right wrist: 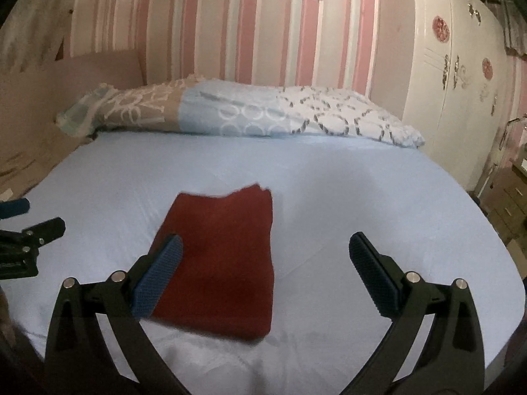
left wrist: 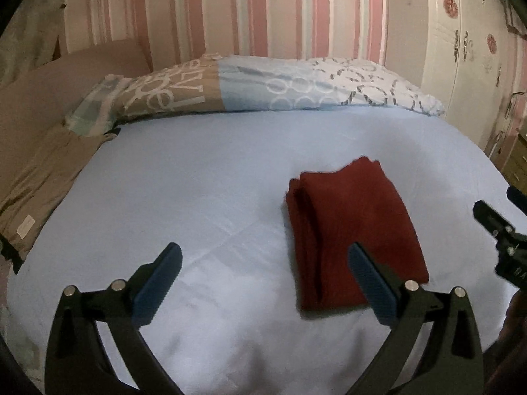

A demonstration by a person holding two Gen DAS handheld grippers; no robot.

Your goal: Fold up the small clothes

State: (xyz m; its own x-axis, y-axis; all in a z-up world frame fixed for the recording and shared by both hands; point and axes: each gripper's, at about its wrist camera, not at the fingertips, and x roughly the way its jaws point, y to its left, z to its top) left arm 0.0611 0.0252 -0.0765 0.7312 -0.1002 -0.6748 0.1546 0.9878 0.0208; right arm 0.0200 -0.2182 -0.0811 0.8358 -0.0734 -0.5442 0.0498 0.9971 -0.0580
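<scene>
My left claw (left wrist: 263, 279) and right claw (right wrist: 265, 273) hang wide and empty over the bed (left wrist: 164, 197), where the red cloth (left wrist: 352, 230) lies folded in a neat rectangle at one o'clock, the fold apparently finished.

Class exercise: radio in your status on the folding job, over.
Left gripper open, right gripper open, both empty. Red cloth folded flat on blue sheet. Nothing obstructing.
</scene>
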